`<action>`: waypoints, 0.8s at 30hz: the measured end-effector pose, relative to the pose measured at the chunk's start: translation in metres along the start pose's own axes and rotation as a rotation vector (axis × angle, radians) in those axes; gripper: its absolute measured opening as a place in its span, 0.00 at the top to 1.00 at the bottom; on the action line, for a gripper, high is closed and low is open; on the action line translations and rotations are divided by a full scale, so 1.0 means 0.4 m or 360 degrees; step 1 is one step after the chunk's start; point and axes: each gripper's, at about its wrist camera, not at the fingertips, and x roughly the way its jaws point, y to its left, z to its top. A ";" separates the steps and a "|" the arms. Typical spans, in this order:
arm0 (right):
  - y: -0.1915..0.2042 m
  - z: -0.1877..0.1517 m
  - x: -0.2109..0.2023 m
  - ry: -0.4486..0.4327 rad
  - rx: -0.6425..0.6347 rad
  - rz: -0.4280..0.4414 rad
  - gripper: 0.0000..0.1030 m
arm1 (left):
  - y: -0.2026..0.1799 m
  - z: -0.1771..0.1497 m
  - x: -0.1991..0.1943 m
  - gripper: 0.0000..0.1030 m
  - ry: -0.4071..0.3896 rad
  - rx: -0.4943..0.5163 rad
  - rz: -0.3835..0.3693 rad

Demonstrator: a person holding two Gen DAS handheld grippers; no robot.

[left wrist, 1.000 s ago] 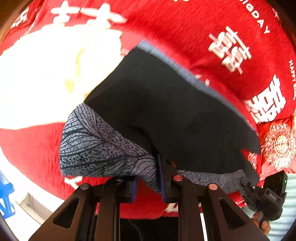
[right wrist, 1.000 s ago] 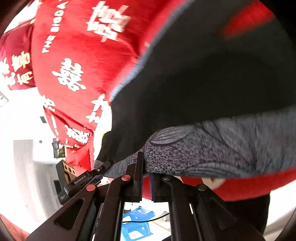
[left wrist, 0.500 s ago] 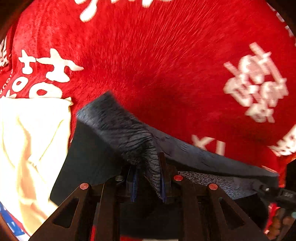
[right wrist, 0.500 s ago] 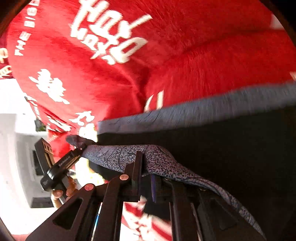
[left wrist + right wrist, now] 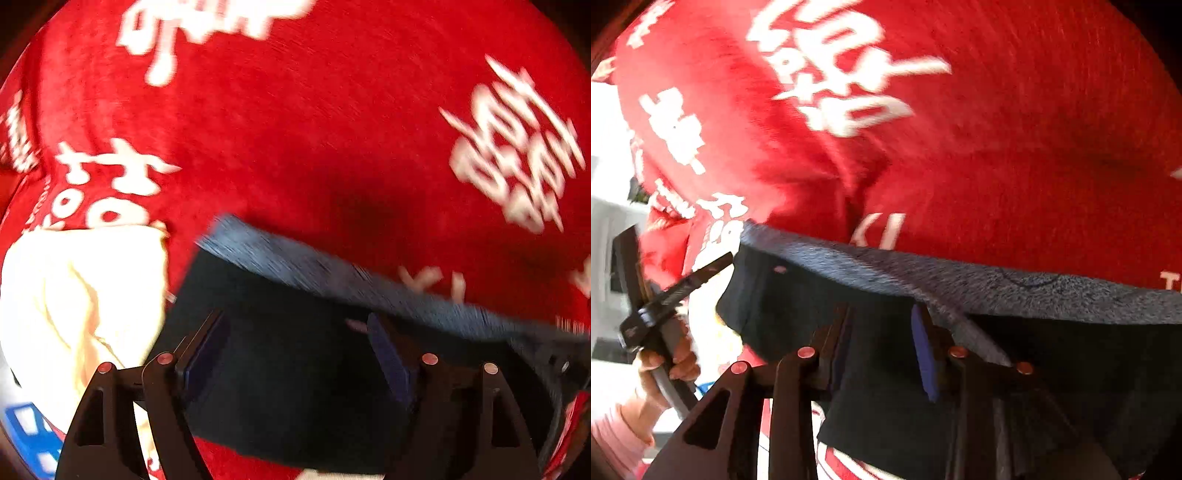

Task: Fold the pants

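Both hand-held grippers are over the pants now, and both stand with their fingers spread apart, gripping nothing. The left hand-held gripper hovers above the dark pants, whose black cloth fills the gap between its two blue-padded fingers and runs on below them. The grey patterned hem of the pants lies as a band just beyond the fingertips, slanting from the middle toward the right edge of the view. Under it all spreads a red blanket with white lettering. A pale yellow cloth lies just beside the pants on their left. From the right wrist view, the right hand-held gripper is likewise open over the pants, the grey hem crossing just ahead of its fingers on the red blanket. At the far left of that view the left hand-held gripper is at the pants' other end, held by the person's hand.
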 end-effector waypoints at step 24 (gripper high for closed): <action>-0.178 -0.220 -0.228 -0.0151 0.0218 -0.0176 0.56 | -0.368 -0.164 -0.035 0.17 0.0110 0.0417 0.0038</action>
